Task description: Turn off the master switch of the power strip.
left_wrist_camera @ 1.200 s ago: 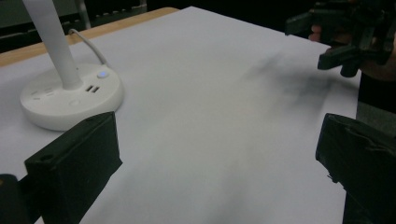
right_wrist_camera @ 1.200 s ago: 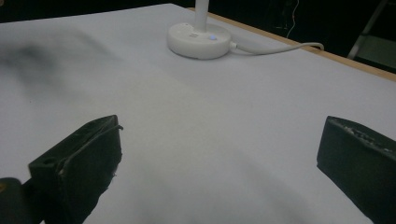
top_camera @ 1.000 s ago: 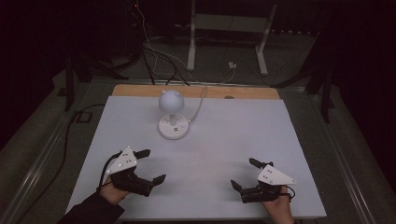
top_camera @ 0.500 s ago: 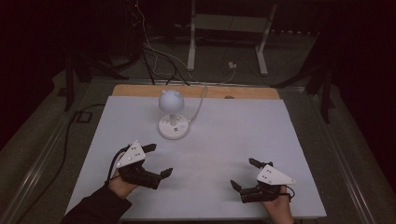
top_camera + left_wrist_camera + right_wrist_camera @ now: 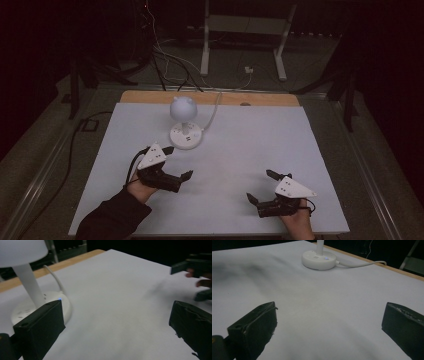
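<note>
Dim room, grey floor (image 5: 45, 150), cables (image 5: 165, 55)

No text, label, brand, number or sign can be read in any of the views. Small dark marks are seen on the round base of the white lamp (image 5: 185, 136), far left of centre on the desk (image 5: 260, 150), but they are too small and blurred to be made out. A small blue light is shown on that base; no writing is seen beside it.
</note>
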